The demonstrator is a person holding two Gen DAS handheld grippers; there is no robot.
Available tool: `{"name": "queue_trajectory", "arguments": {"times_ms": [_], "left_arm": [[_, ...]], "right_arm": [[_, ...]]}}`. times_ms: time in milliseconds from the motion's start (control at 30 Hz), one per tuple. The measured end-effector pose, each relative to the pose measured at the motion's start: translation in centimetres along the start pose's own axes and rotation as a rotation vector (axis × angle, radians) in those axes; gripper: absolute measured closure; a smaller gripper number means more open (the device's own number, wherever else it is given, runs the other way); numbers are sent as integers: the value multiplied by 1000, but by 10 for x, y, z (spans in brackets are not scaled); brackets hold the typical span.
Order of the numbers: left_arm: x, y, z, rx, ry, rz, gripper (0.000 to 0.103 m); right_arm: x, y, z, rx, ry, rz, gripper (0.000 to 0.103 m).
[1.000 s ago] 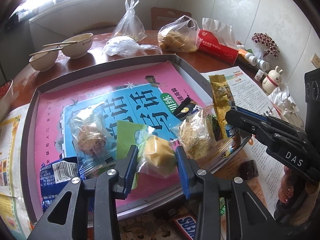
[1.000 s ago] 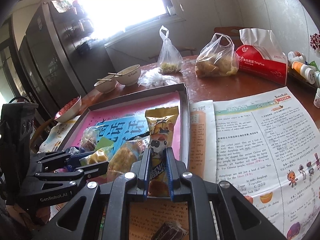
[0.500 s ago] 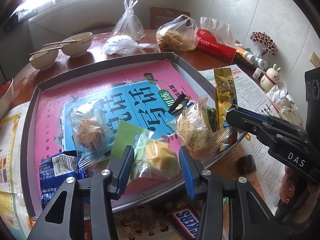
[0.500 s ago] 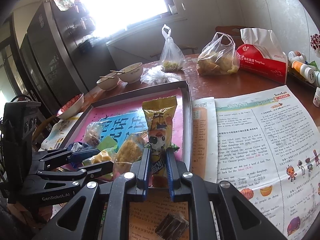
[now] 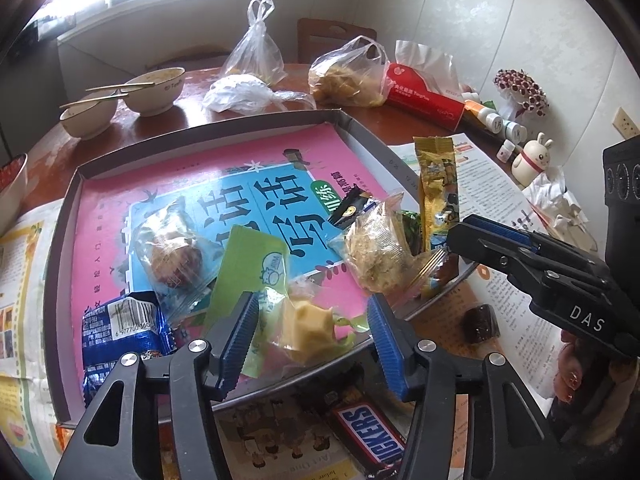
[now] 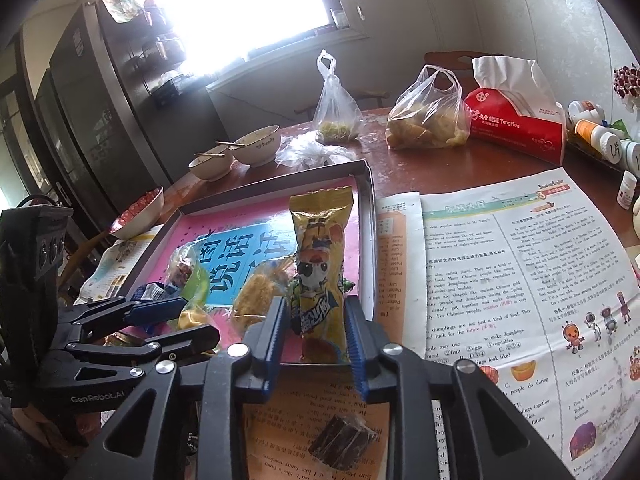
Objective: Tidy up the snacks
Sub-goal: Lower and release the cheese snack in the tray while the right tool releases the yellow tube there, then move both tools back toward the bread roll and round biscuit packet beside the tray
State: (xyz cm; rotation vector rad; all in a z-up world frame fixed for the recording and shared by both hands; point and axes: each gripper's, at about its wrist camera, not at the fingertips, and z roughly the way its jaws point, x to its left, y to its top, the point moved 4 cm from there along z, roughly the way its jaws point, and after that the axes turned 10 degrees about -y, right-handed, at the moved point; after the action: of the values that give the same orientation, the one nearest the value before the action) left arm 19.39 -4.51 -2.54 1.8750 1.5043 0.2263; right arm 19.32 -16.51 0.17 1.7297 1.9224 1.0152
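Two light, crinkly packets lie in your tray — yellow cake pouch between the opening left gripper jaws, gold stick pack between the right gripper jaws, also opening. Soft, crushable — take sealed ends.

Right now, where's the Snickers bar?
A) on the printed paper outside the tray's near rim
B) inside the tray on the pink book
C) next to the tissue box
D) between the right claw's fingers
A: the Snickers bar lies on the printed paper, outside the near rim of the tray and beneath the left claw; it is not among the snacks in the tray.
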Motion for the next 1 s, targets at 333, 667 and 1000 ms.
{"name": "queue_trajectory", "arguments": {"times_ms": [333,667,1000], "left_arm": [[-4,-3,-12,-25,0,13,38],[-4,-4,-38,-98,25,14,28],[10,-7,-64,-153,43,-40,26]], "right_arm": [[2,2,-10,-22,-6,0,60],[9,1,-21,-47,-3,-19,54],[14,2,-31,-67,1,-29,51]]}}
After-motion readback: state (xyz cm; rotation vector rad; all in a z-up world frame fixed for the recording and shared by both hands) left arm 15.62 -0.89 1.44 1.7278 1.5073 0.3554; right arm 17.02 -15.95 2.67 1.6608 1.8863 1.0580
